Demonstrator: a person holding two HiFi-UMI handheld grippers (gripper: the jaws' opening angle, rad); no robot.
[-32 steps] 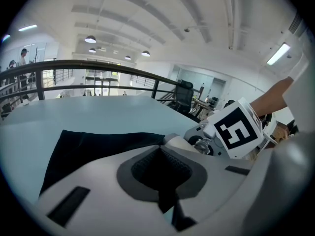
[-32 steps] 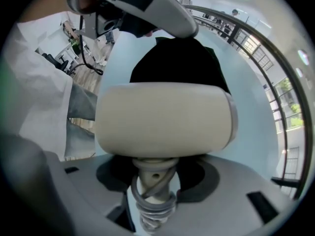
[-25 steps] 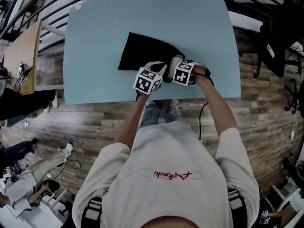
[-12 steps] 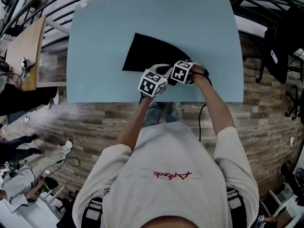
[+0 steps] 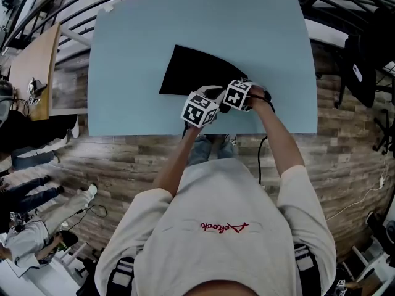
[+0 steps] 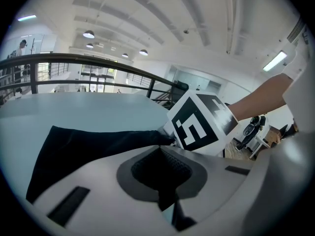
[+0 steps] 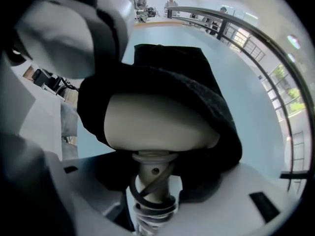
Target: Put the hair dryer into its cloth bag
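The black cloth bag (image 5: 191, 73) lies flat on the blue table (image 5: 247, 36), its mouth toward the near edge. My left gripper (image 5: 200, 106) is shut on the rim of the bag (image 6: 88, 141), with black fabric pinched where its jaws meet (image 6: 163, 198). The white hair dryer (image 7: 157, 124) sits head-first in the mouth, and the bag (image 7: 197, 77) is draped over its top. My right gripper (image 7: 155, 186) points down just right of the left one (image 5: 237, 95). It is shut on the dryer's handle, round which the cord (image 7: 147, 193) is wound.
Both grippers work close to the table's near edge (image 5: 203, 130). A black cord (image 5: 261, 156) hangs from that edge toward the wooden floor. A wooden desk (image 5: 31, 66) stands at the left, a dark chair (image 5: 364, 54) at the right, and people sit at the lower left.
My right gripper has shifted a little toward the left gripper and the bag's mouth. Less of the white dryer shows between the two cubes. The left gripper has kept still.
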